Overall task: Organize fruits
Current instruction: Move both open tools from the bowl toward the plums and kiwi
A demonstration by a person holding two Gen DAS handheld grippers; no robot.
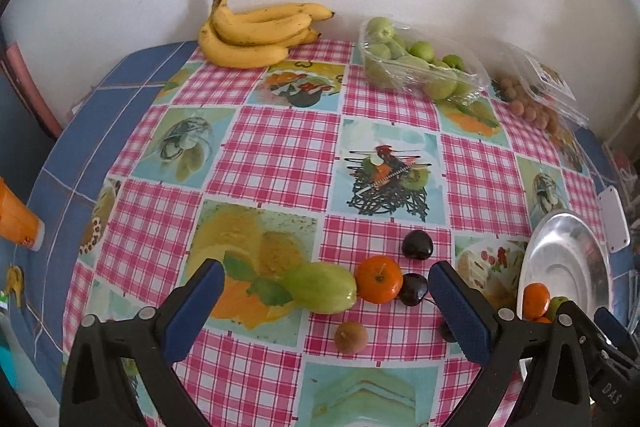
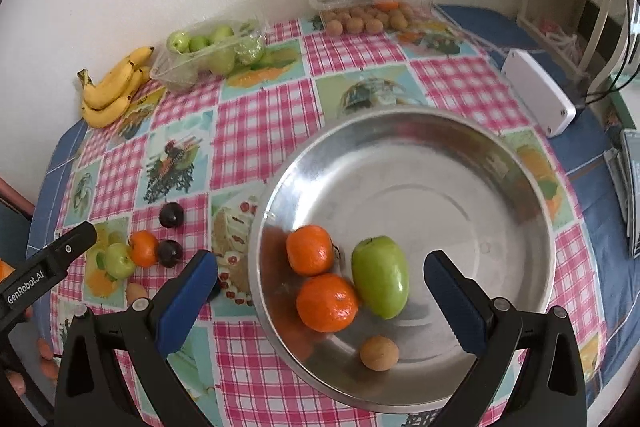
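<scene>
Two tongs hang wide open and empty: our left tongs [image 1: 324,301] over loose bench fruit [image 1: 378,284], our right tongs [image 2: 320,291] over the steel bowl [image 2: 520,187] holding two tangerines [image 2: 326,302], a green fruit [image 2: 381,275] and a small brown fruit [image 2: 379,353].

A shiny, smooth metal bowl [image 2: 404,163] sits on glossy printed oilcloth [image 2: 264,123], beside crinkly clear plastic punnets [image 1: 416,67] and waxy-skinned mandarins [image 2: 326,303].
</scene>
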